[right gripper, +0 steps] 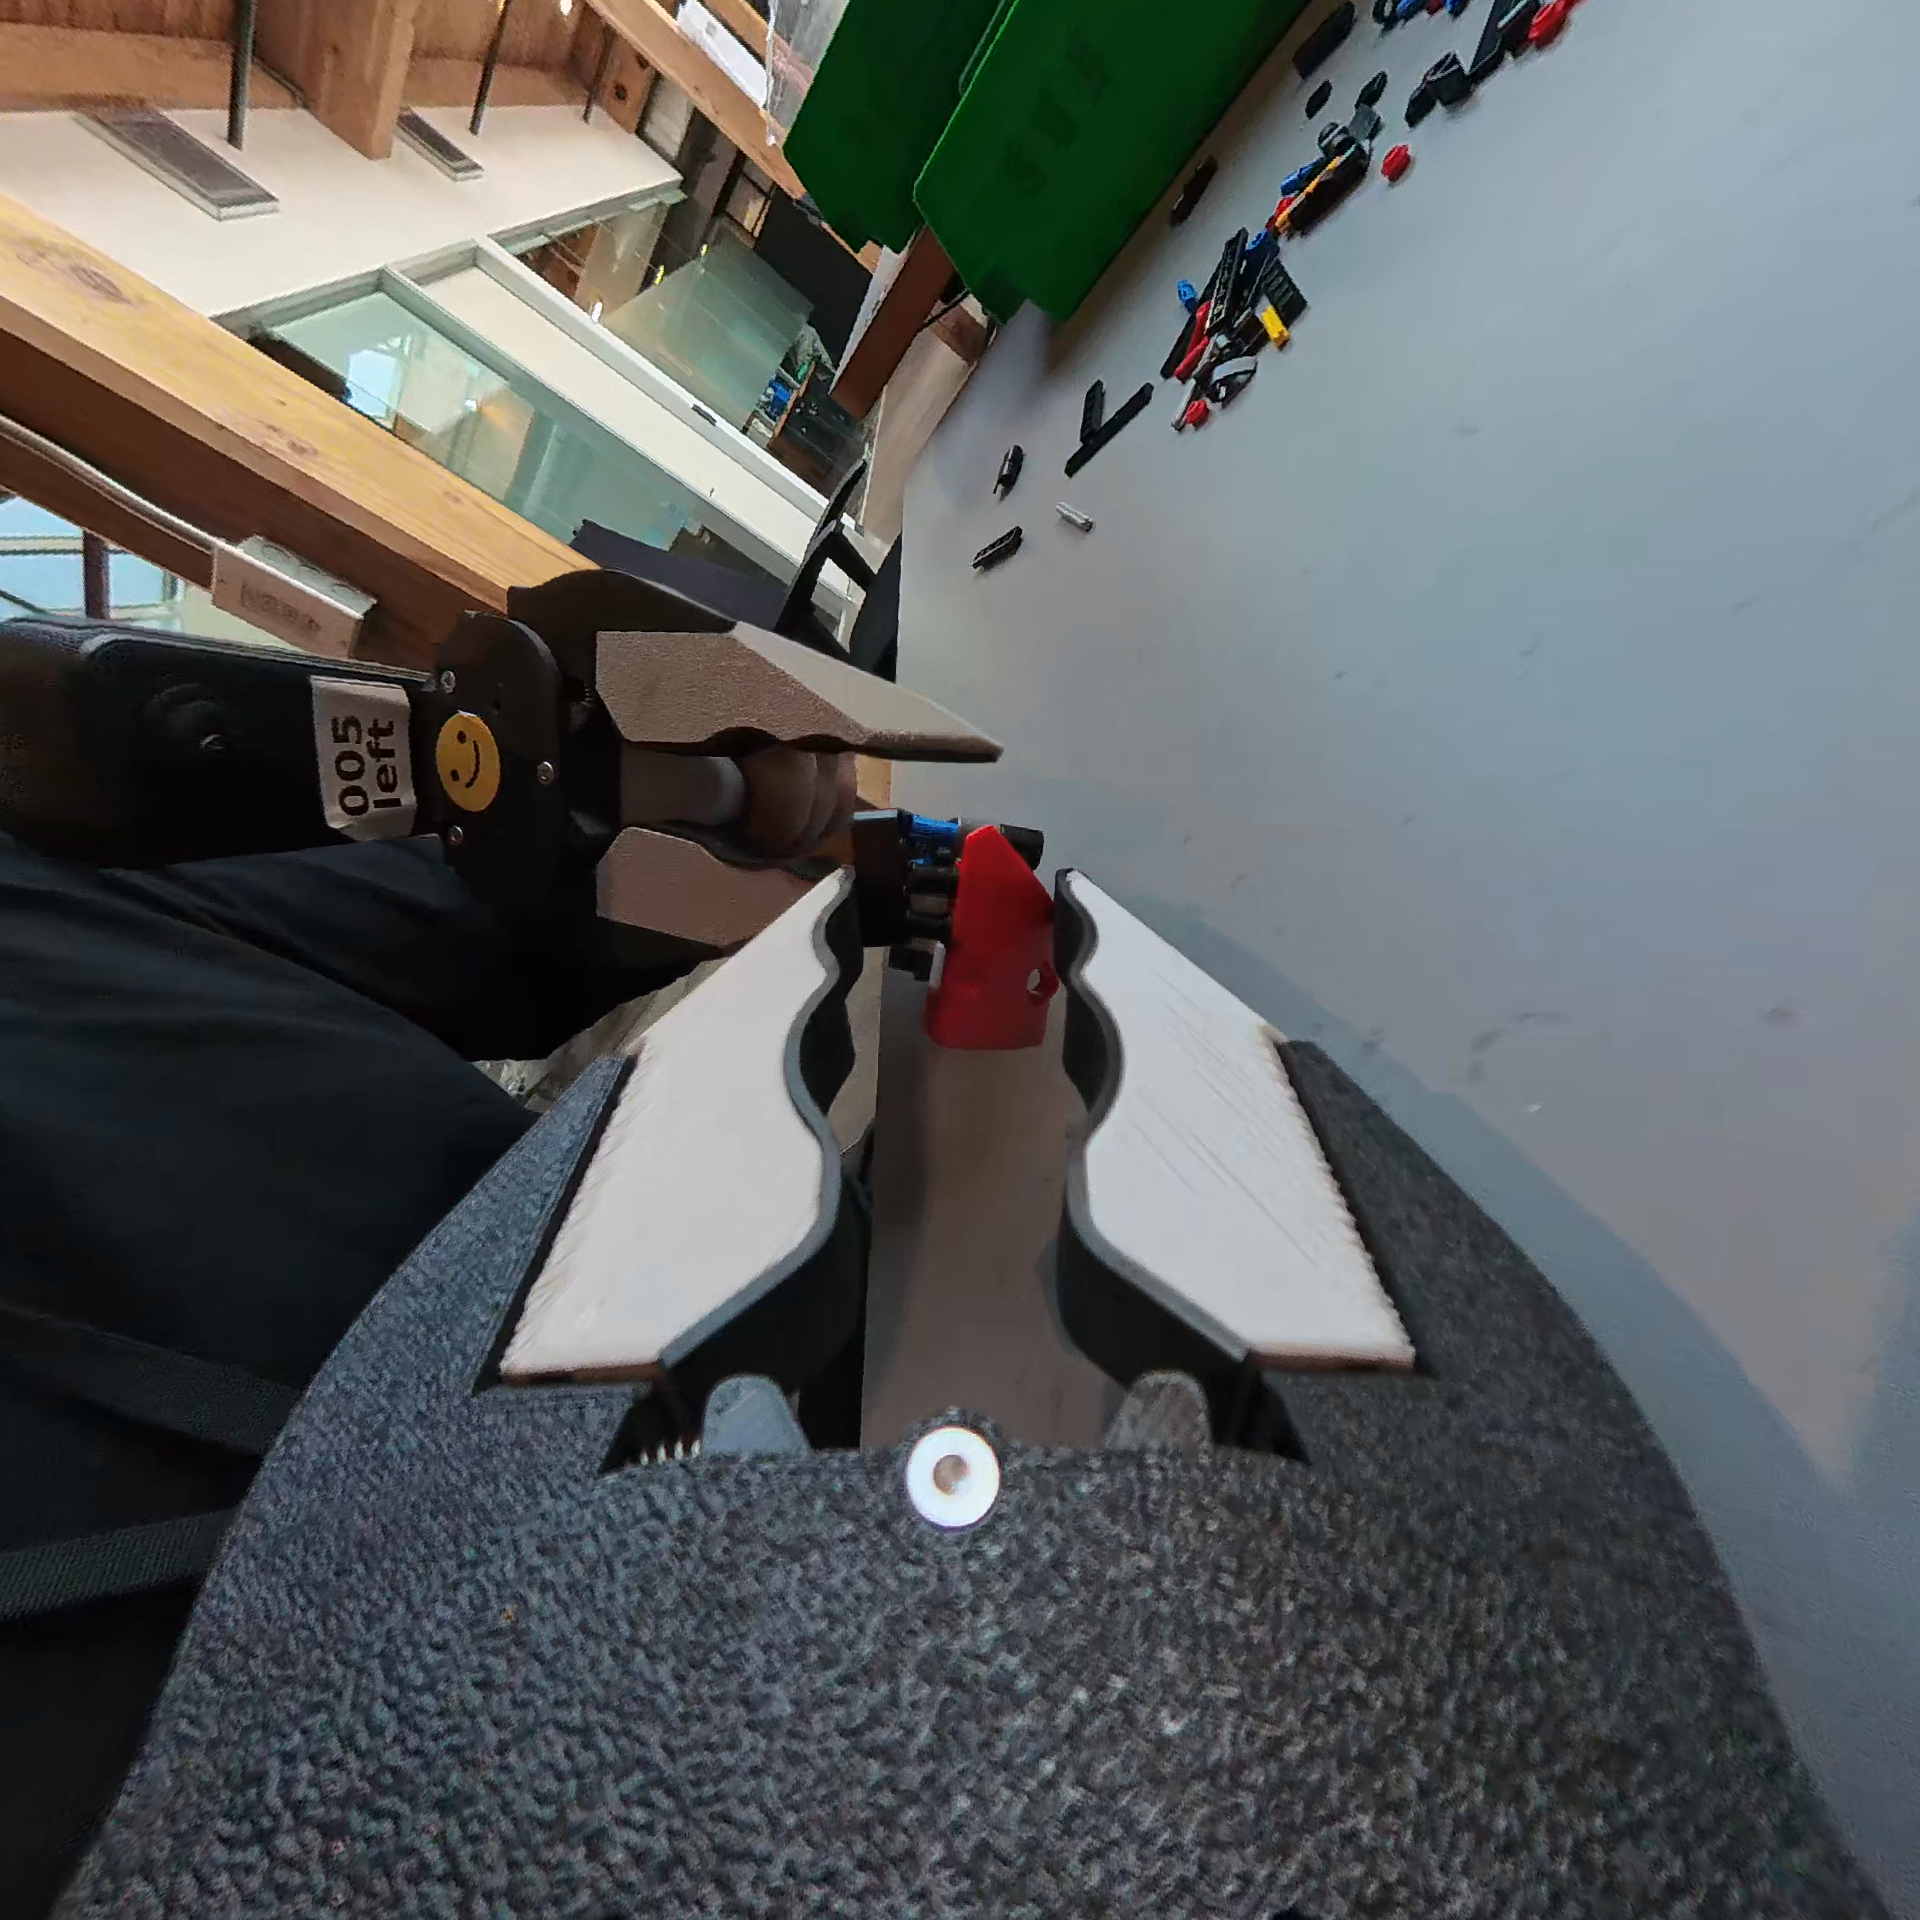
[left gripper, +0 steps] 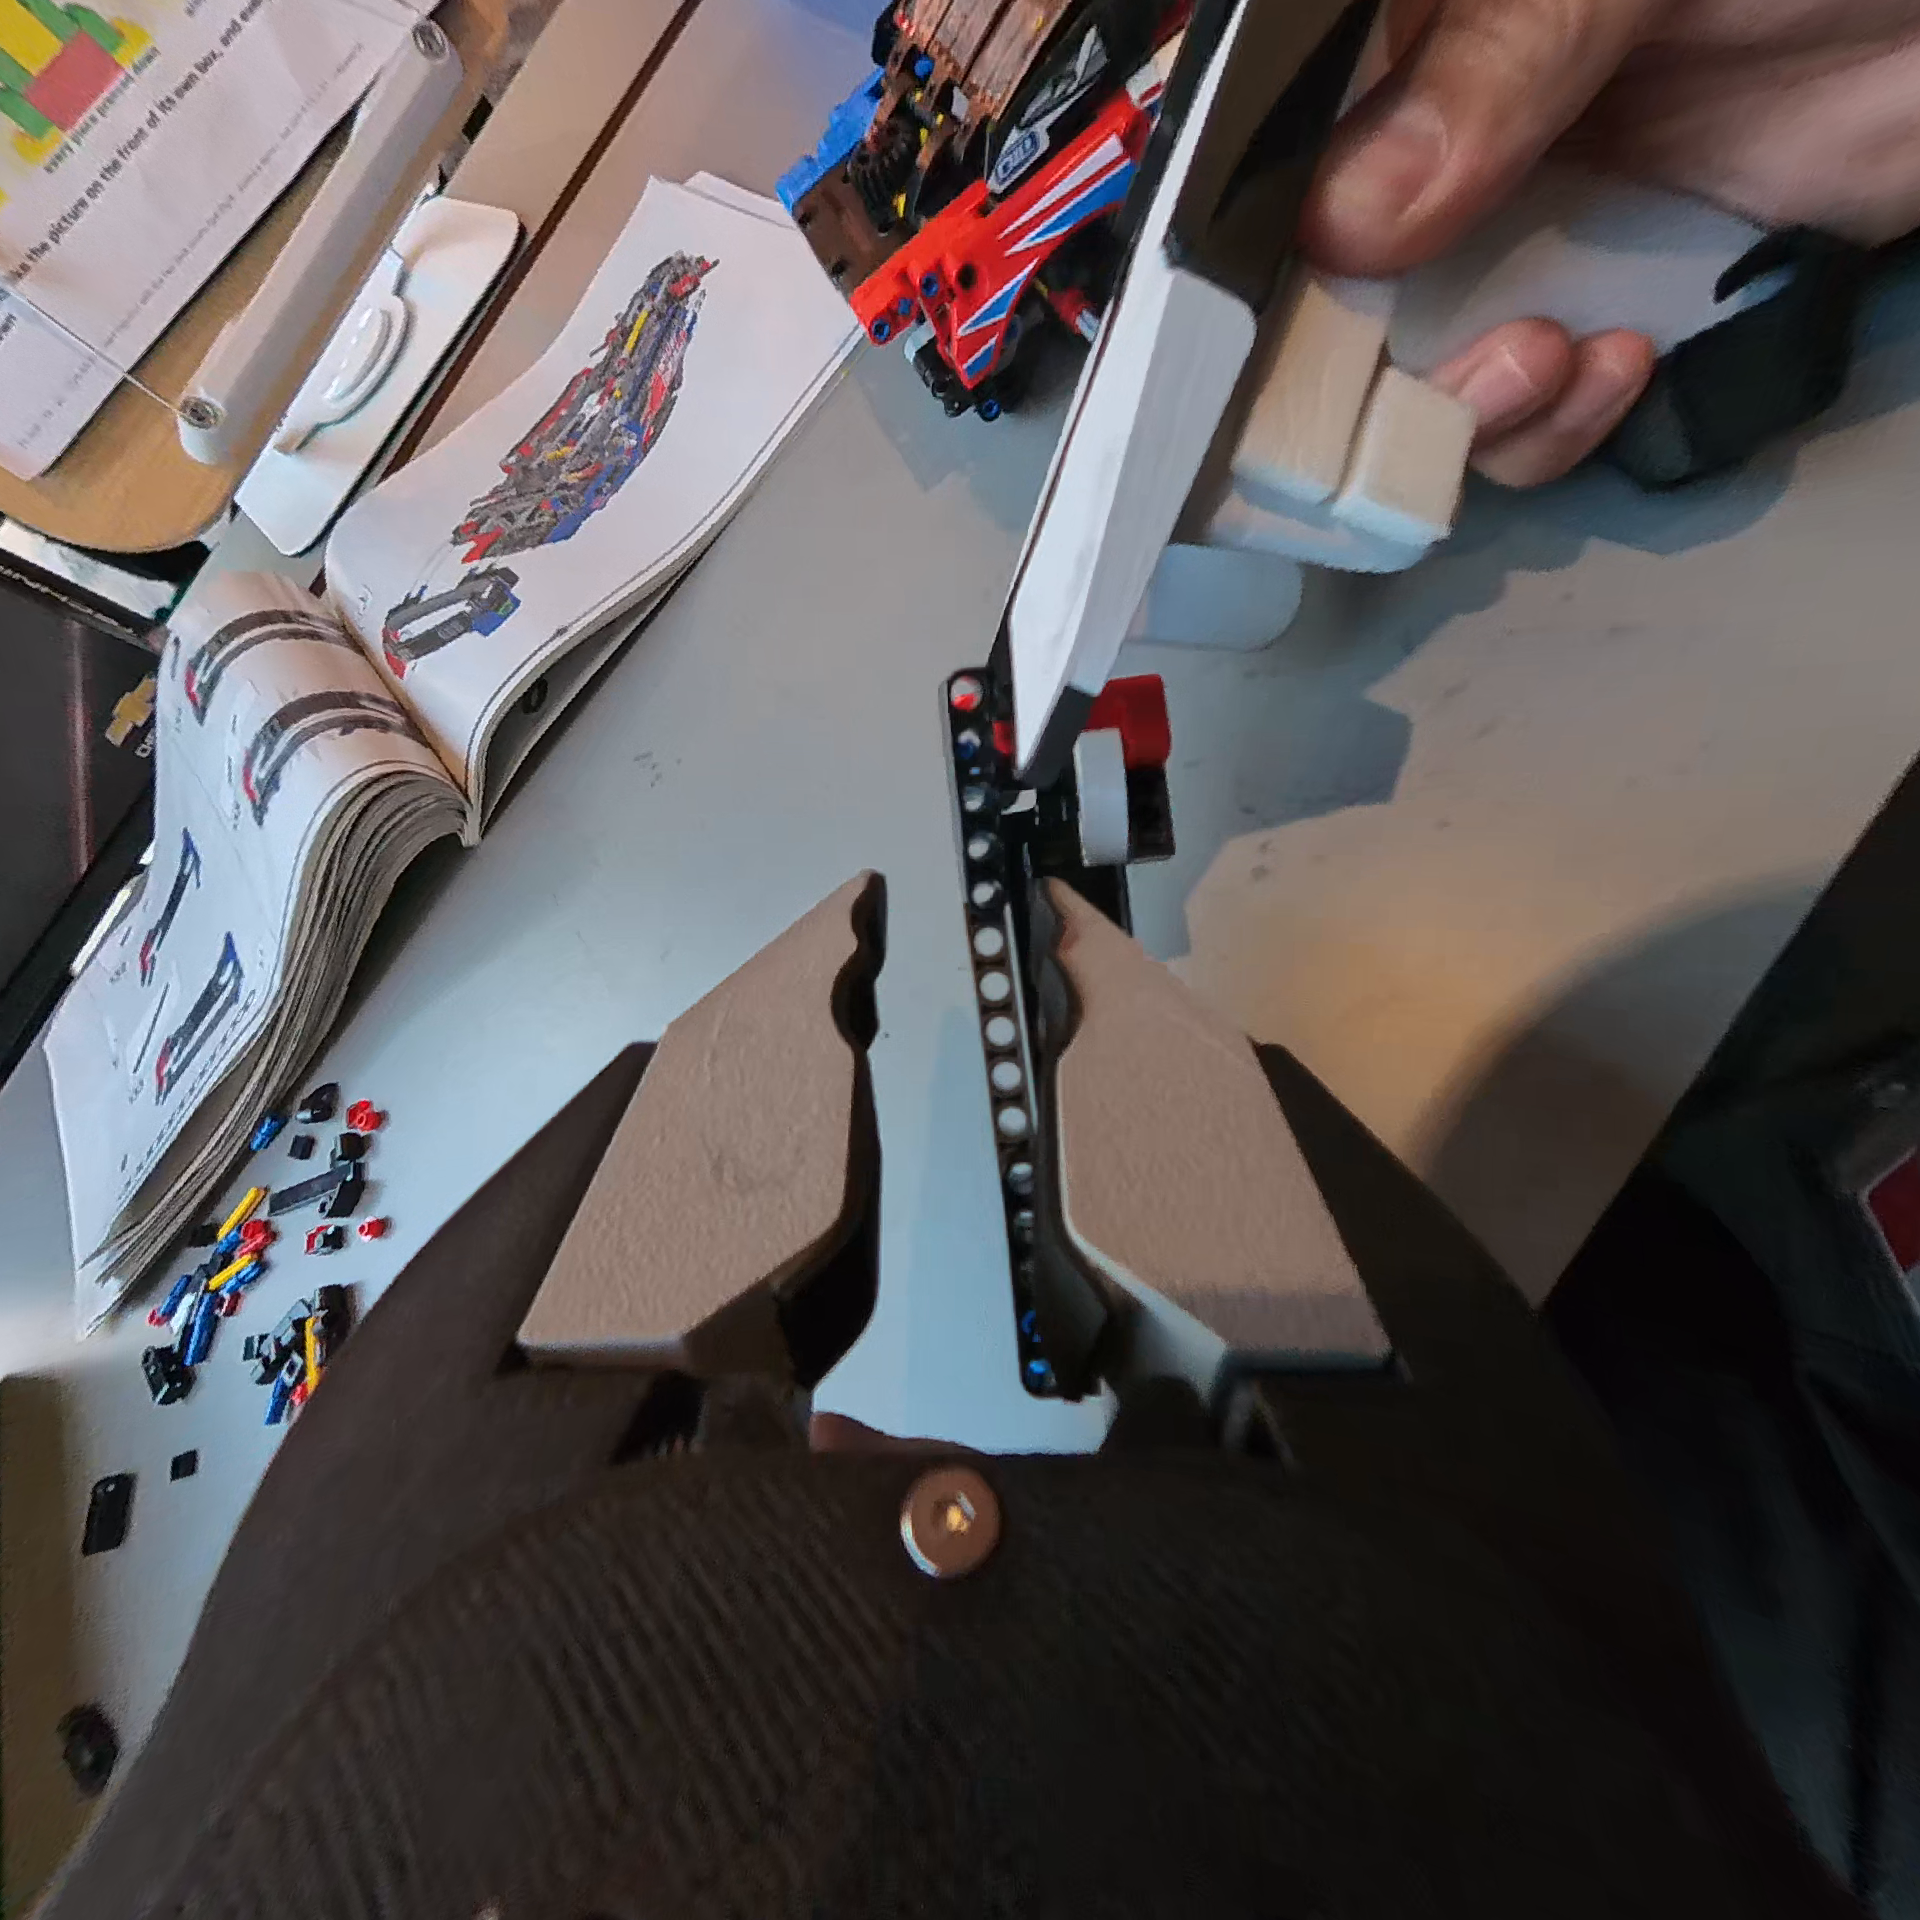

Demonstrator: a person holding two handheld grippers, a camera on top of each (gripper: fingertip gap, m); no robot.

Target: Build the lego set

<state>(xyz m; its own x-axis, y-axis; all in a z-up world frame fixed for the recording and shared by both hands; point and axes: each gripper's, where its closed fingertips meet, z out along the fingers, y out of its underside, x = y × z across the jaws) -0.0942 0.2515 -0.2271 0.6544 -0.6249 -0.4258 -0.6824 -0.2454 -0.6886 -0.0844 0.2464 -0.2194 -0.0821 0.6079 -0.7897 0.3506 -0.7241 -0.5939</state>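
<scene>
Grey tabletop (left gripper: 790, 727), matte, scuffed. Left gripper (left gripper: 966, 914), taupe fingers: jaws parted, a long black perforated beam (left gripper: 995, 997) running up the gap. The beam lies against the right-hand finger and stands clear of the left-hand one, so it cannot be told whether it is truly clamped. At the beam's far end sits a small sub-assembly with a red piece (left gripper: 1138, 707) and a light grey piece (left gripper: 1103, 810).

Right gripper (right gripper: 956, 883), white fingers: jaws apart, tips either side of that red piece (right gripper: 992, 945); contact cannot be judged. In the left wrist view its white finger (left gripper: 1127, 468) slants down to the sub-assembly, with a hand (left gripper: 1621, 135) on its body.

Also on the table: open instruction booklet (left gripper: 436, 665) left of the beam; scattered small loose pieces (left gripper: 260, 1268), black, blue, red and yellow, near the booklet; partly built red, white and blue car model (left gripper: 997, 208) at the far side. Green bins (right gripper: 997, 135) stand at the table edge in the right wrist view.
</scene>
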